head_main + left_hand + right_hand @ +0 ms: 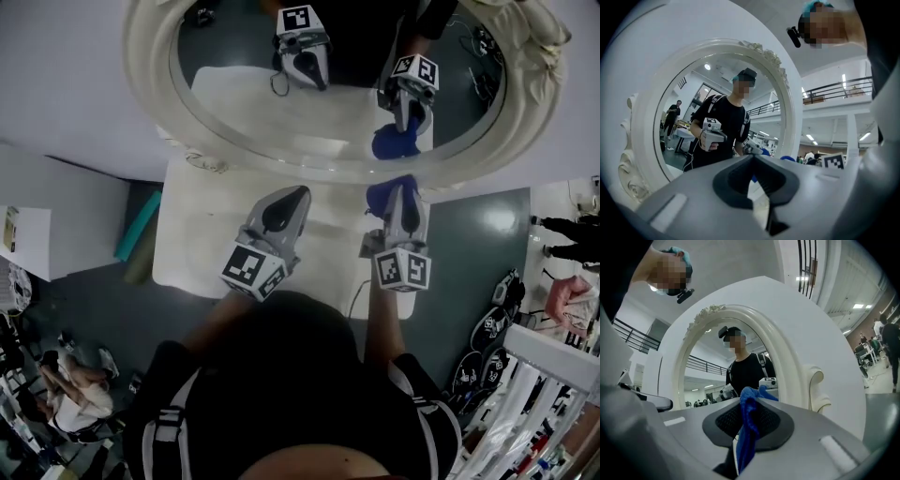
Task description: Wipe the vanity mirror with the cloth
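1. Vanity mirror (337,112): oval glass in an ornate white frame, upright at the far edge of the white table (187,244). Both grippers and the person reflected in the glass.
2. Cloth (384,191): blue, bunched, pinched at one part with a tuft standing past the jaw tips and the rest hanging below the pads in the right gripper view (746,427). Held over the far right part of the table, just short of the mirror's lower frame. No contact with the glass to be seen.
3. Right gripper (403,202): jaws closed firmly on the cloth, nose aimed at the lower right of the mirror.
4. Left gripper (289,199): jaws drawn together with nothing between them in the left gripper view (752,176). Held over the middle of the table beside the right gripper, pointed at the mirror, idle.
5. Step in hand, by judgement: approach, with the cloth secured and wiping not yet begun.
6. Next move, by judgement: right gripper forward and upward over the lower frame until the tuft presses on the glass, then sweeping passes across it. Light pressure advised, since the mirror may tip or slide back on the table. Left gripper free to steady the frame.
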Action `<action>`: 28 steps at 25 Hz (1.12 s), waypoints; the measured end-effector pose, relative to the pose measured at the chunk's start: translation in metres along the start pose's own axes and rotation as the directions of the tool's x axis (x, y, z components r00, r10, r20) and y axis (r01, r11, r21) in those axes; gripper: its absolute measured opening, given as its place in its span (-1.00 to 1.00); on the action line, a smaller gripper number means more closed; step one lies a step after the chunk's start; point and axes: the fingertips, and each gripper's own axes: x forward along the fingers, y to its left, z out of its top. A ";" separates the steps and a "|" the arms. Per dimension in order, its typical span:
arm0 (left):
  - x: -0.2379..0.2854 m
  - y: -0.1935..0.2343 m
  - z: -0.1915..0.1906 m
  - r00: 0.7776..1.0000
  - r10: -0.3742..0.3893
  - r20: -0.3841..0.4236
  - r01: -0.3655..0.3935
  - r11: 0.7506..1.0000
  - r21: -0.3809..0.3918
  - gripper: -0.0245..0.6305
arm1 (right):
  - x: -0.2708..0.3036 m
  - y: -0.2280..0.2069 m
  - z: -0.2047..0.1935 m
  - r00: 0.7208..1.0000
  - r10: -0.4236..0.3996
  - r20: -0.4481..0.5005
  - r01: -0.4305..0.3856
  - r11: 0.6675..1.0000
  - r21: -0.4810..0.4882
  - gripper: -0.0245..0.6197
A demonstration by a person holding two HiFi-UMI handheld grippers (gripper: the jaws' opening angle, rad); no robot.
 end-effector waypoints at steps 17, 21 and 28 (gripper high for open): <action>0.023 0.018 0.005 0.997 0.030 -0.072 -0.030 1.000 0.005 -0.90 | 0.047 0.004 -0.024 0.996 0.089 -0.026 -0.092 0.989 -0.113 -0.79; 0.020 0.019 -0.008 0.997 0.035 -0.076 -0.035 0.999 0.002 -0.90 | 0.043 0.003 -0.036 0.995 0.096 -0.009 -0.097 0.989 -0.111 -0.79; 0.007 0.032 -0.028 0.996 0.035 -0.085 -0.036 0.999 -0.013 -0.90 | 0.038 0.016 -0.056 0.995 0.099 0.033 -0.094 0.987 -0.129 -0.80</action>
